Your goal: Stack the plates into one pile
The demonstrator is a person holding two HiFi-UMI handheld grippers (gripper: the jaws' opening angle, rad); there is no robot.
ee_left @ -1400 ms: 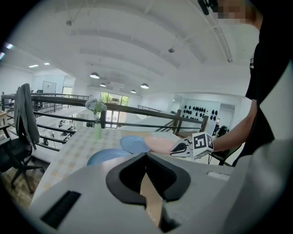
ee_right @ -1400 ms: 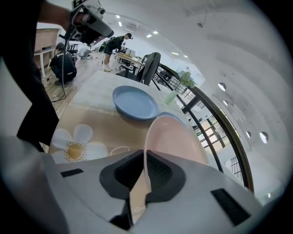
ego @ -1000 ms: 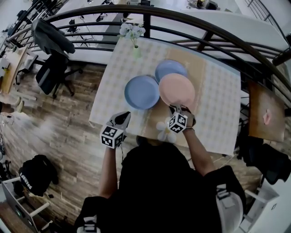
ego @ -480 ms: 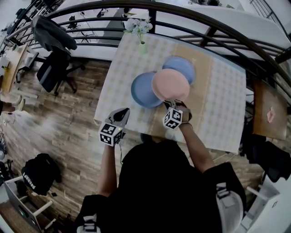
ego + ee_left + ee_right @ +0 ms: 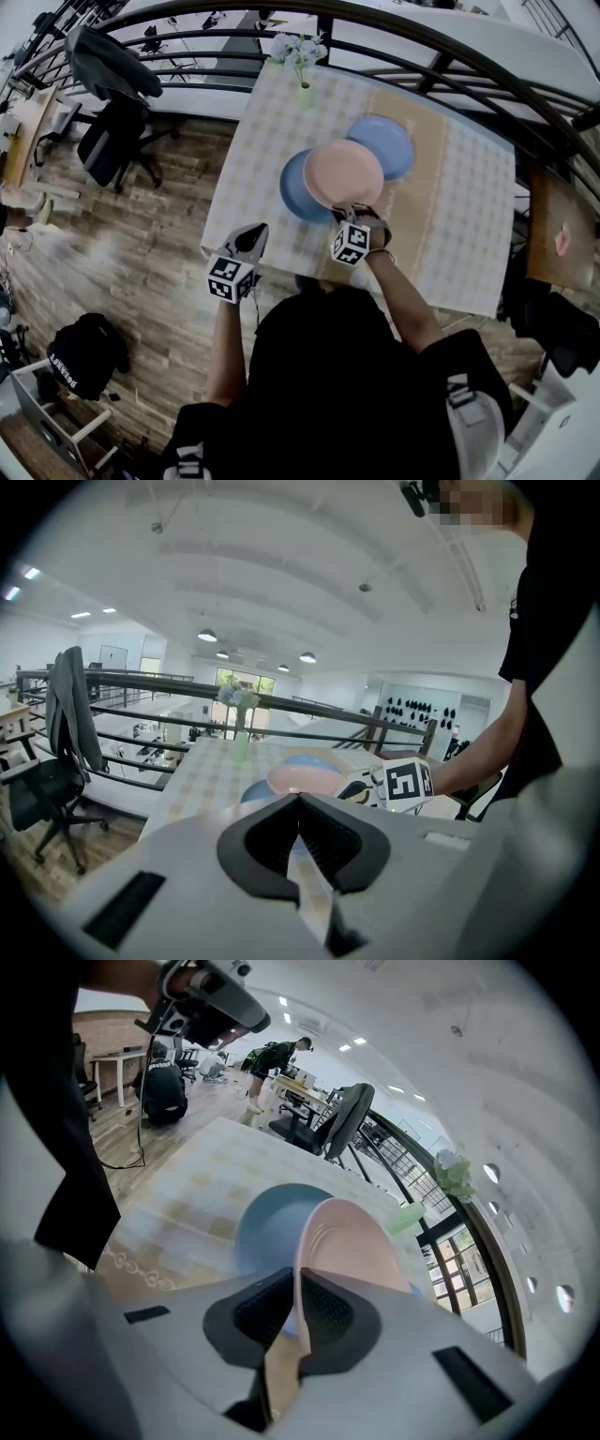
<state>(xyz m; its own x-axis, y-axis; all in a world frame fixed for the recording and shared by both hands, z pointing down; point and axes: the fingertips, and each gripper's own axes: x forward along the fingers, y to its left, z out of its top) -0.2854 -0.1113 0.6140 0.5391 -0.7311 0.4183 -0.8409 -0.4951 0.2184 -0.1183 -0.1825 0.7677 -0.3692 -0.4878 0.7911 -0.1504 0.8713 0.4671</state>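
1. Worktop (image 5: 450, 234): covered with a checked cloth and a tan runner (image 5: 422, 187) along its middle. A vase (image 5: 305, 92) of flowers stands at the far edge, beside the railing (image 5: 469, 66).

2. Right gripper (image 5: 352, 215): the fingers (image 5: 263, 1309) are clamped narrow on the near rim of the pink plate (image 5: 343, 173). In the right gripper view, the rim runs into the slot between the two dark pads, and the plate extends forward from them.

3. Pink plate: held by the right gripper above the middle of the worktop. In the head view it overlaps the right part of the near blue plate (image 5: 294, 187) and the left edge of the far blue plate (image 5: 386, 144). Whether it touches either plate cannot be told.

4. Blue plates: both lie flat on the worktop. The near one sits on the checked cloth at the left of the runner. The far one sits on the runner, nearer the railing.

5. Left gripper (image 5: 254, 233): positioned at the near left corner of the worktop, well apart from all three plates. In the left gripper view, its fingers (image 5: 269, 842) are pressed together with nothing between them.

6. Surroundings: an office chair (image 5: 105, 145) with a garment draped over its back stands on the wooden floor, left of the worktop.
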